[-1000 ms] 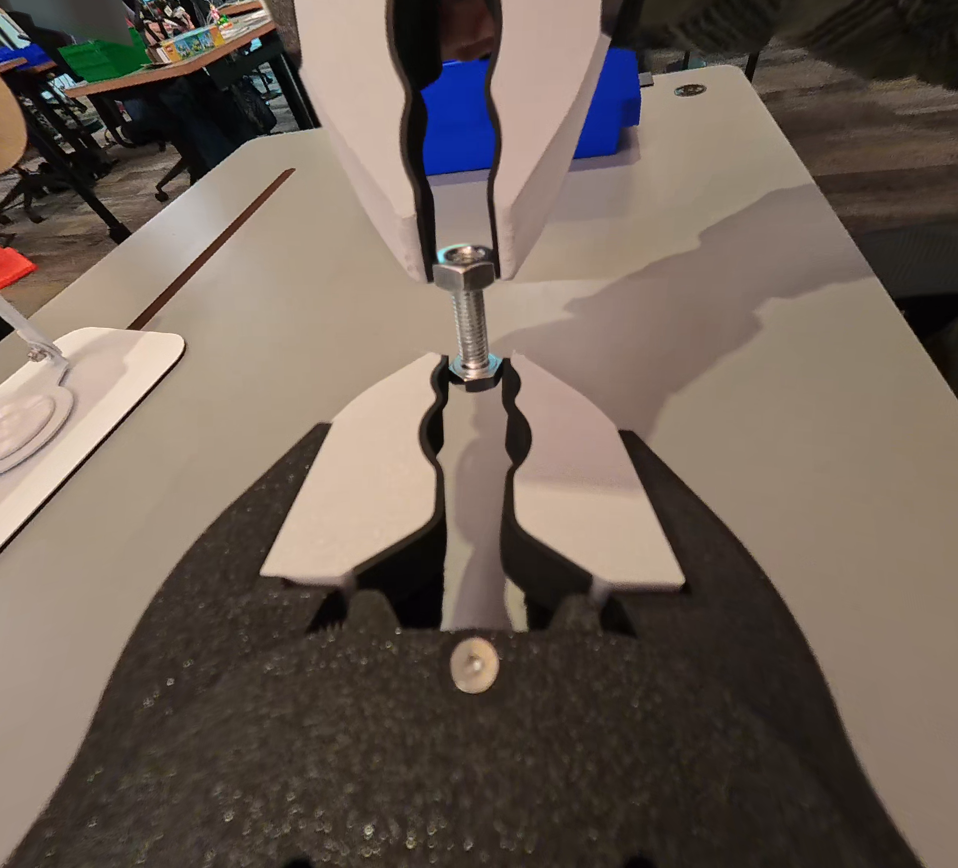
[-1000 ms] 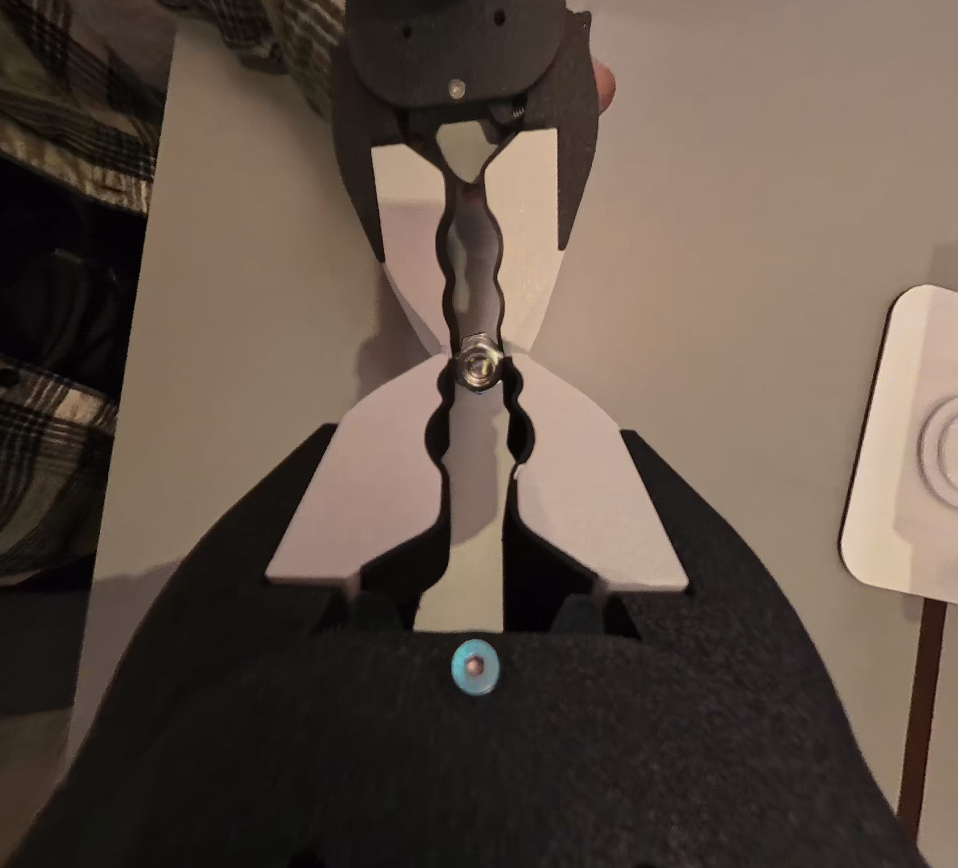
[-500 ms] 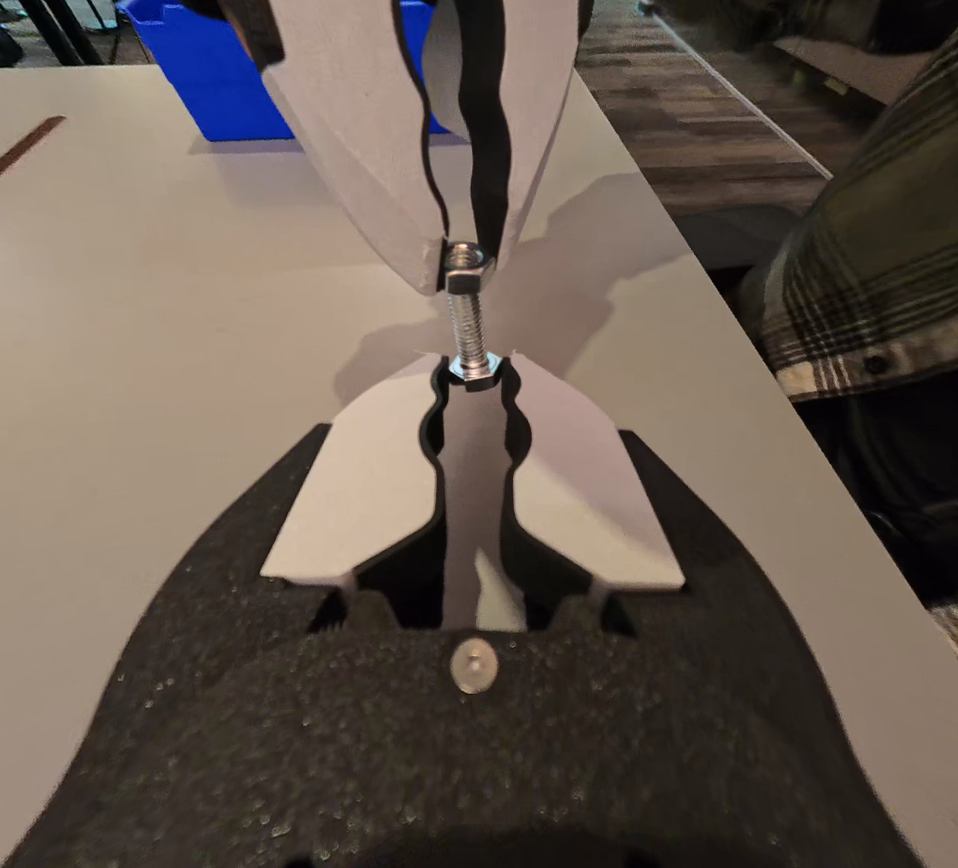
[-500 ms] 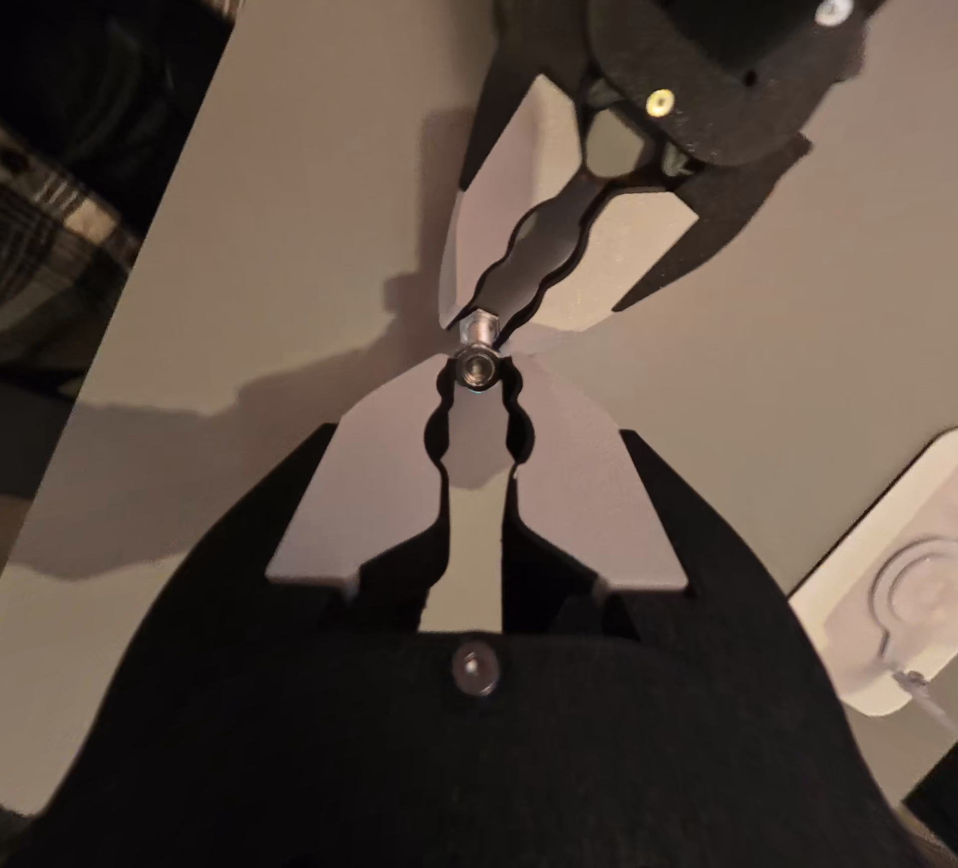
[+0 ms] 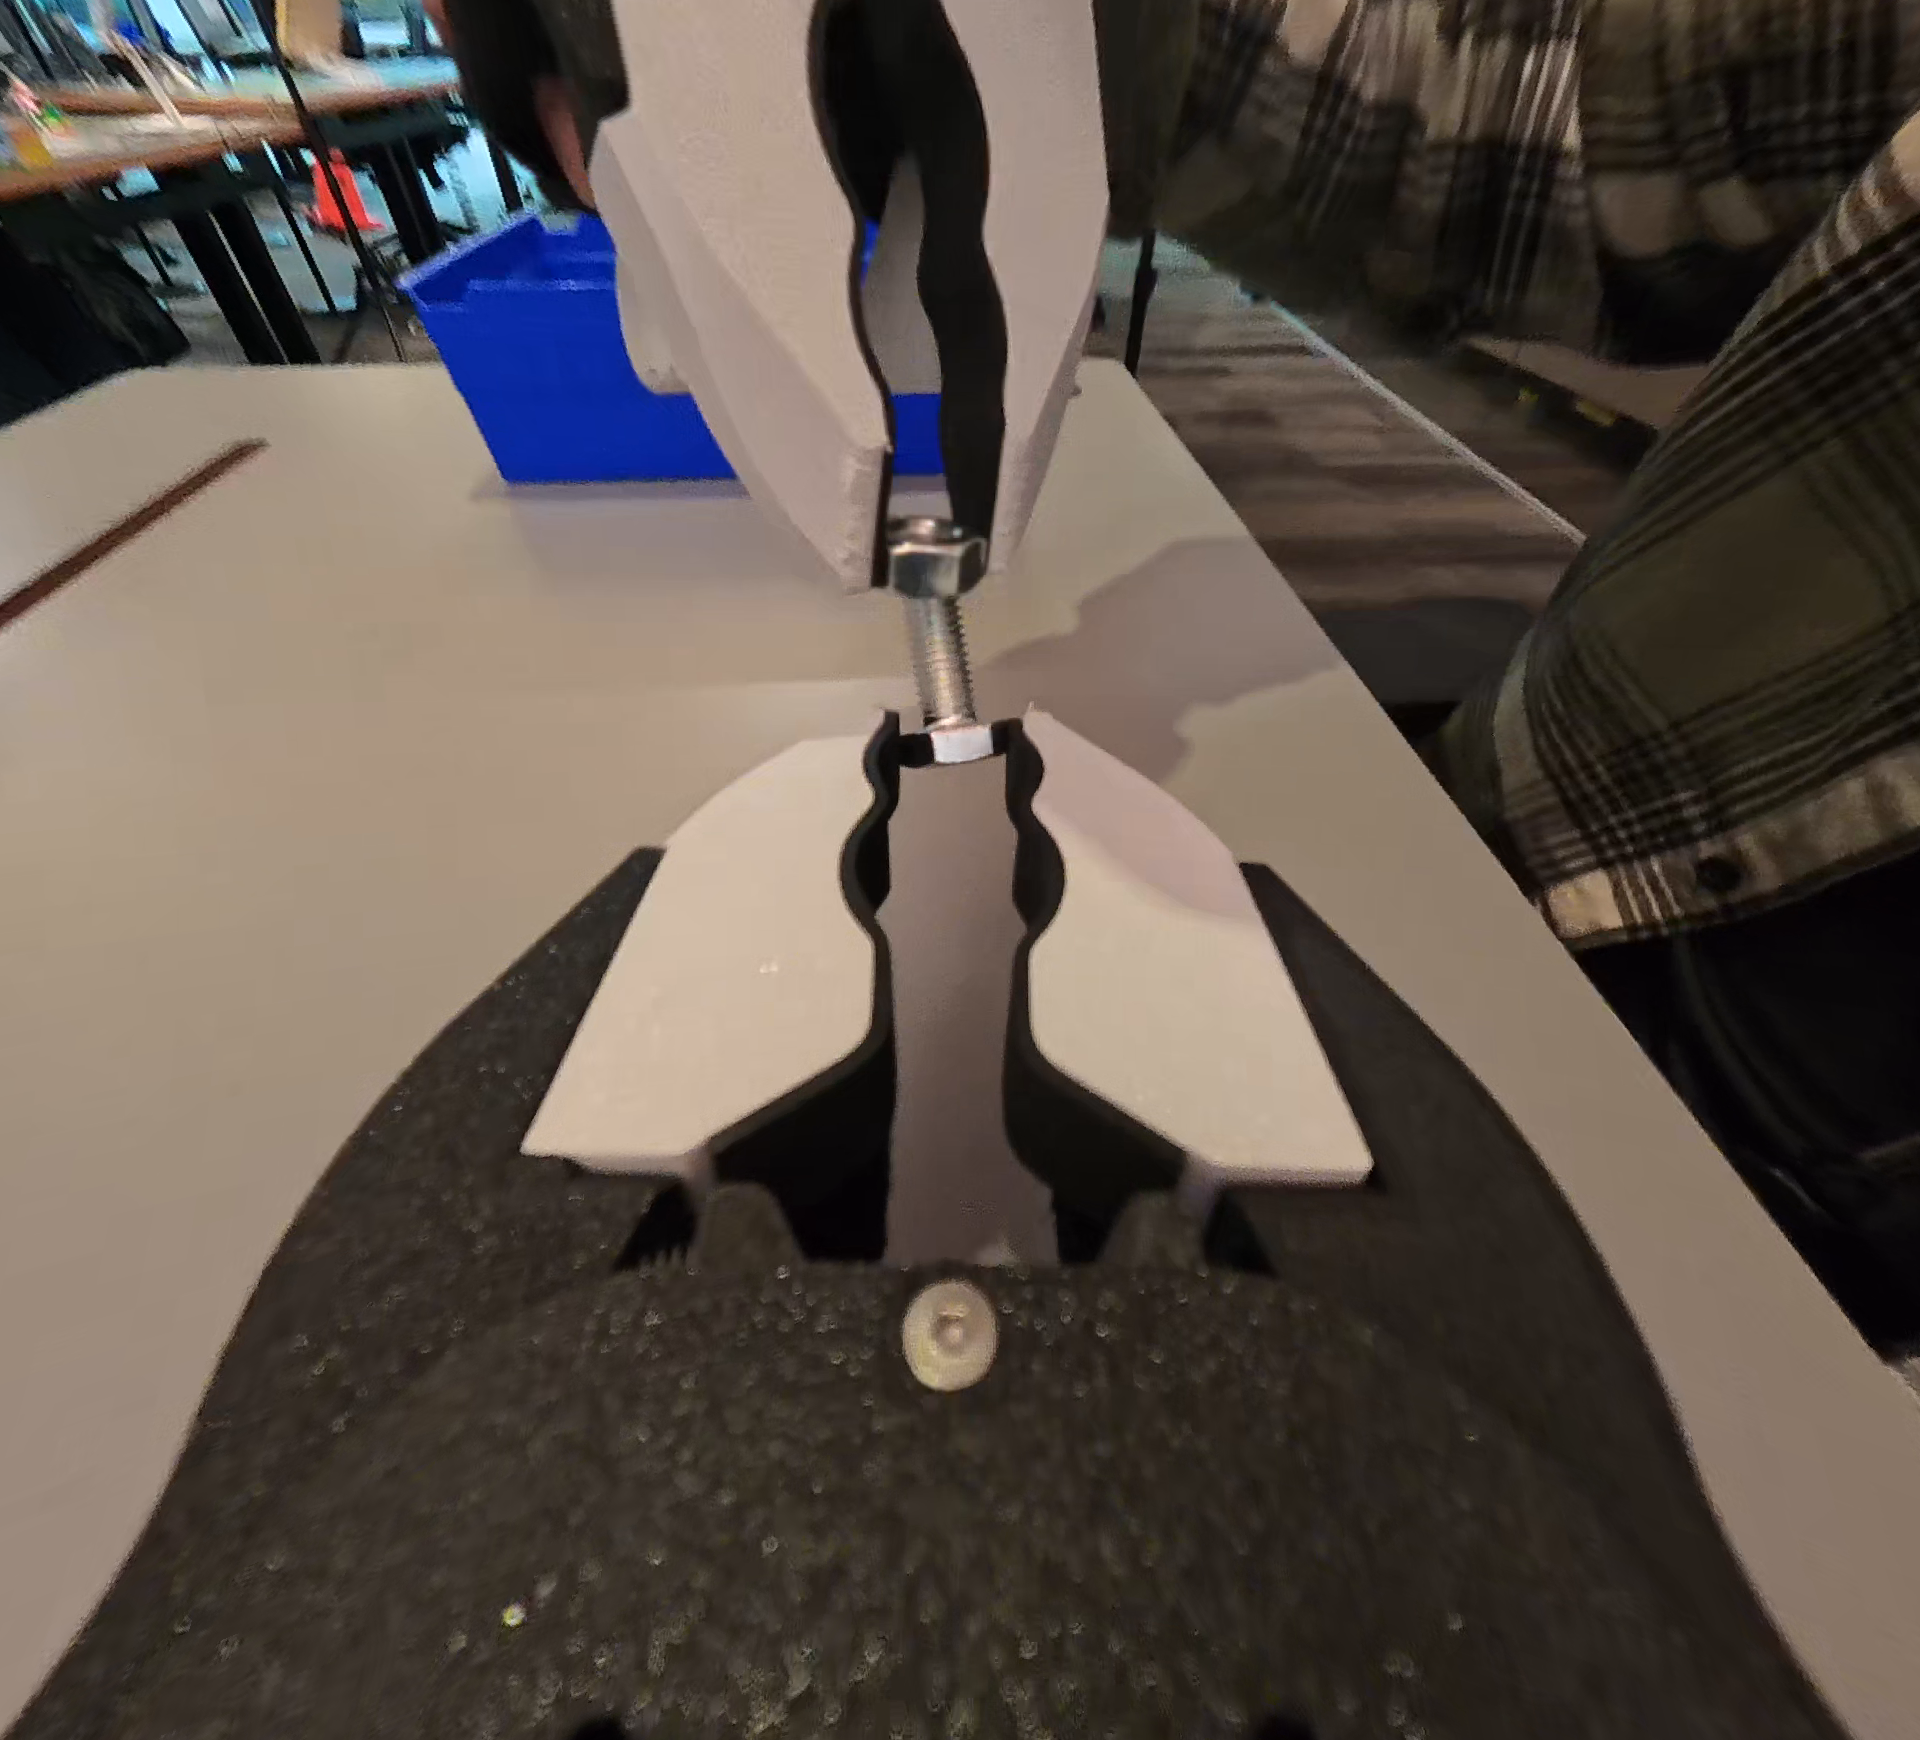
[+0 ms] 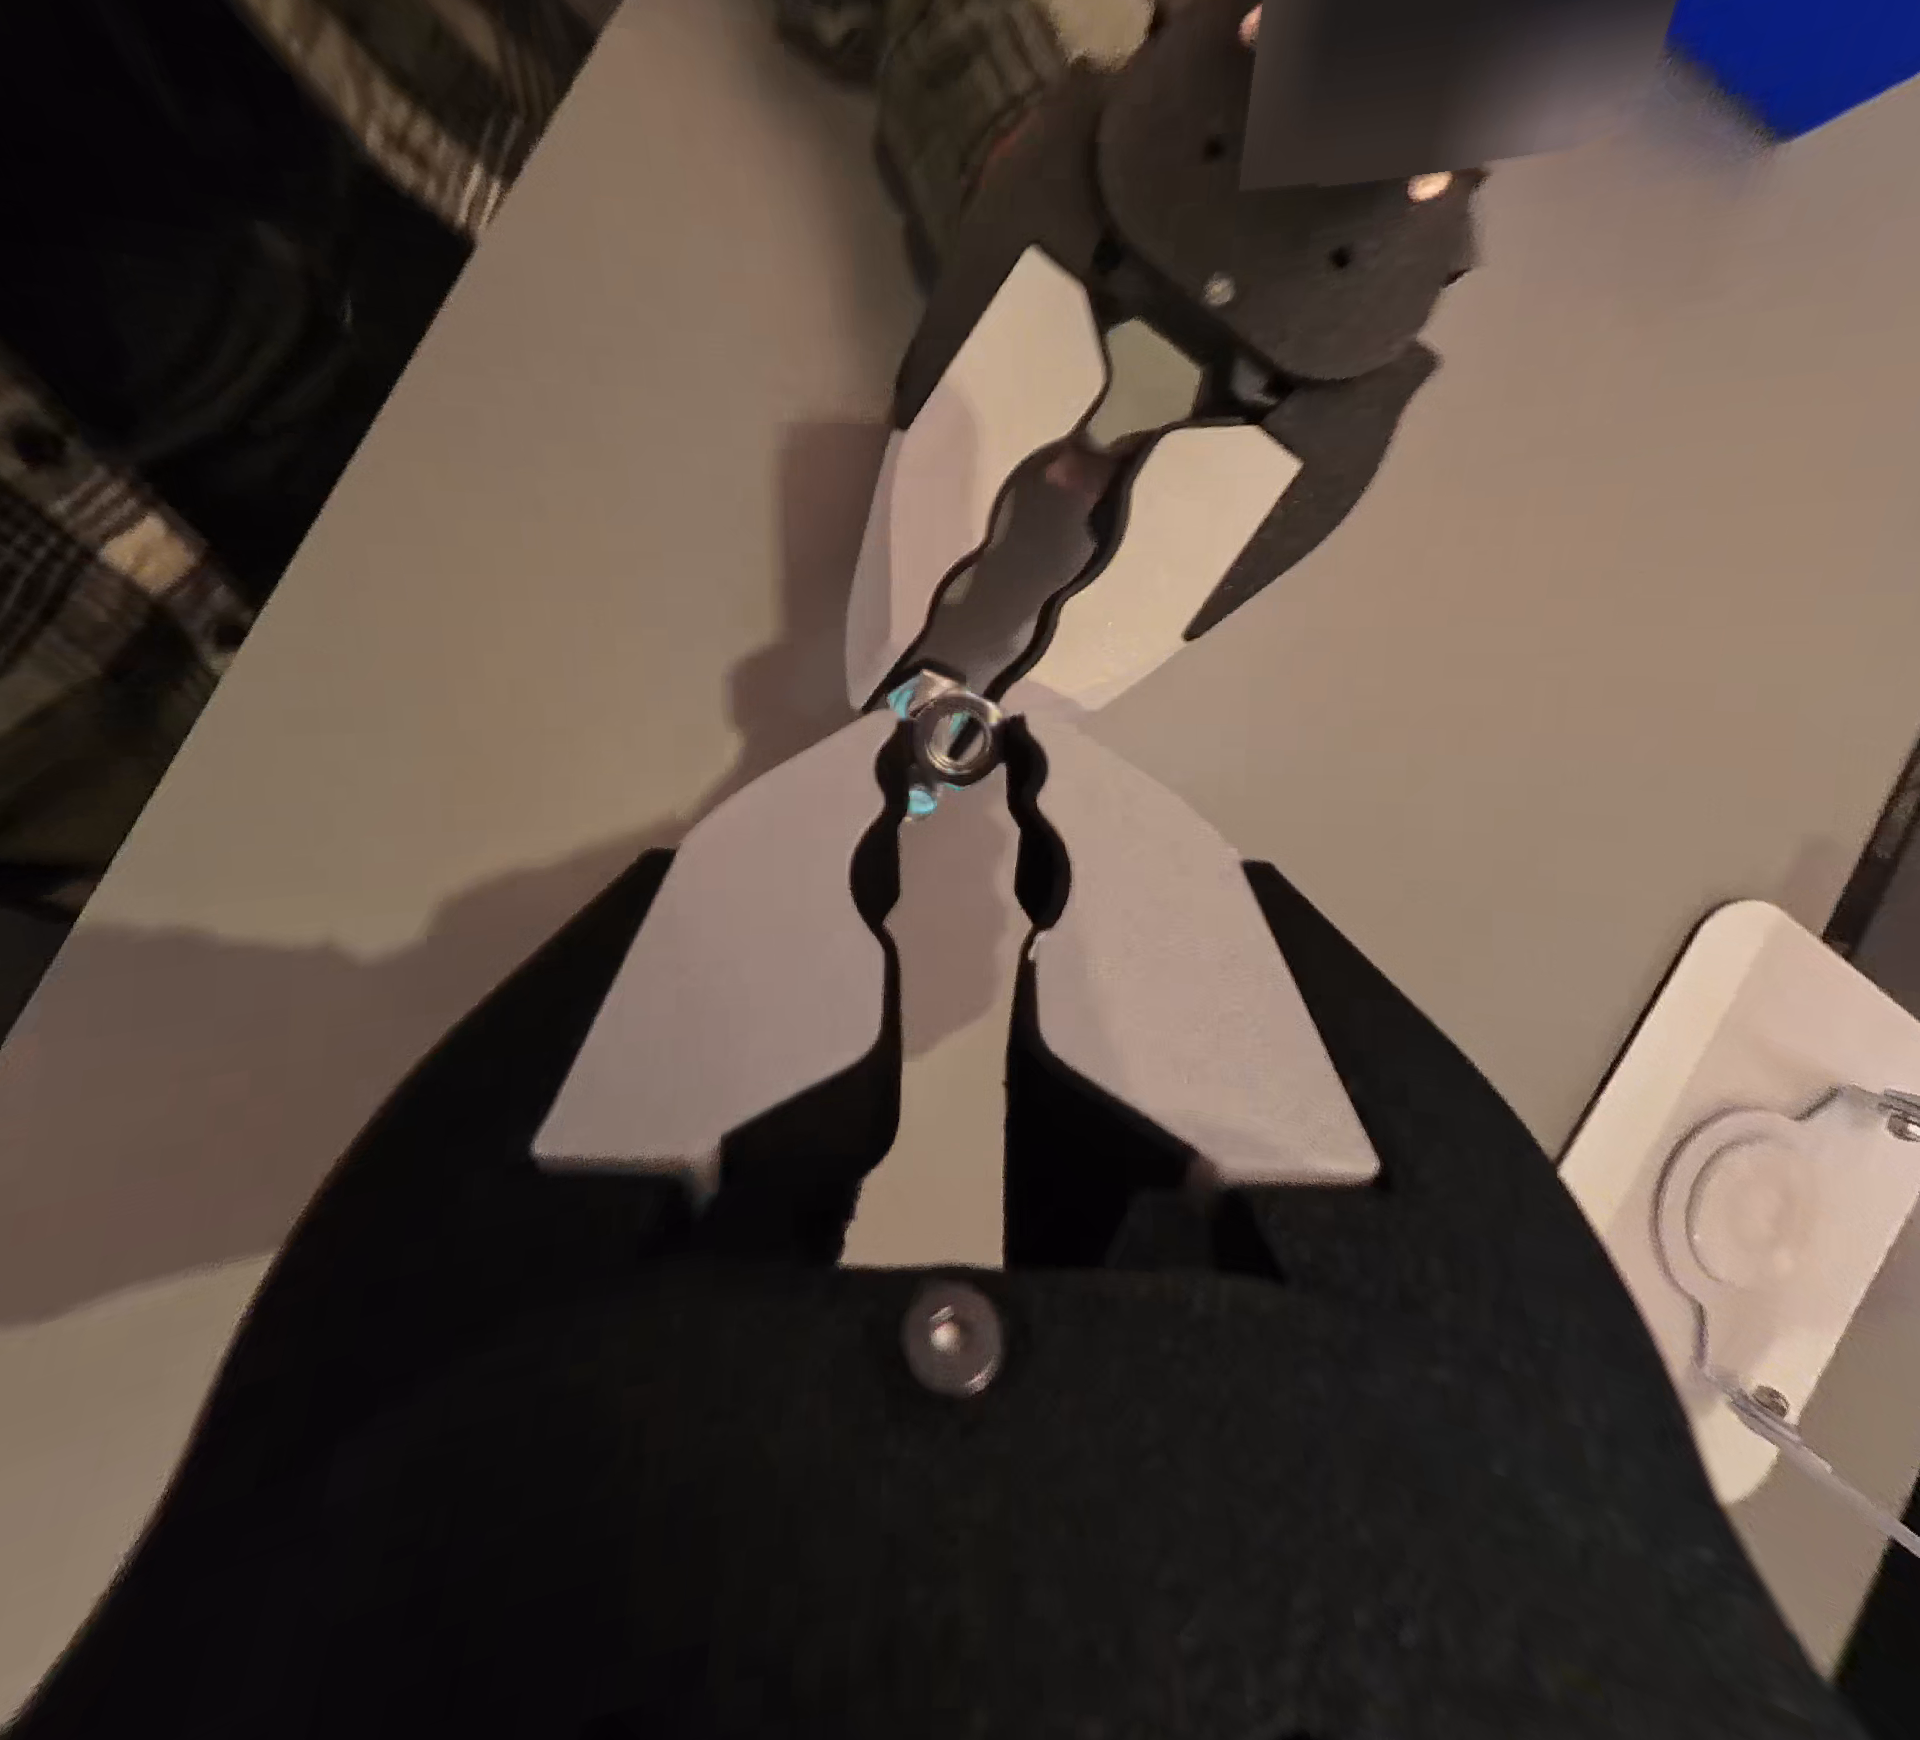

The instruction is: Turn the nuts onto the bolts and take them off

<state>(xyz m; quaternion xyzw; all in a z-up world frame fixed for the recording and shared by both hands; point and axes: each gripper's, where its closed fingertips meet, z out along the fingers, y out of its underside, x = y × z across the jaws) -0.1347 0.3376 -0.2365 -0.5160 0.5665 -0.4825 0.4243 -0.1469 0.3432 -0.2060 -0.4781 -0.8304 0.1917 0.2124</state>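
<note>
A silver bolt (image 5: 940, 662) stands upright between my two grippers above the grey table (image 5: 364, 755). My left gripper (image 5: 956, 736) is shut on the bolt's hex head (image 5: 958, 745) at the lower end. My right gripper (image 5: 935, 547) comes down from above and is shut on the nut (image 5: 935, 563) at the top of the thread. In the right wrist view I look along the bolt: the right gripper (image 6: 951, 745) grips the nut (image 6: 951, 748), and the left gripper (image 6: 935, 688) holds the head just behind it.
A blue bin (image 5: 582, 381) stands at the back of the table. A white board with a clear plastic stand (image 6: 1745, 1223) lies off to one side. A person's plaid sleeve (image 5: 1714, 651) is close by the table's right edge (image 5: 1382, 724). A brown slot (image 5: 135, 527) runs across the table at far left. The tips of both grippers are at nearly the same place.
The two grippers have twisted against each other about the bolt's axis, and both views have swung round. Both still grip the same ends of the bolt.
</note>
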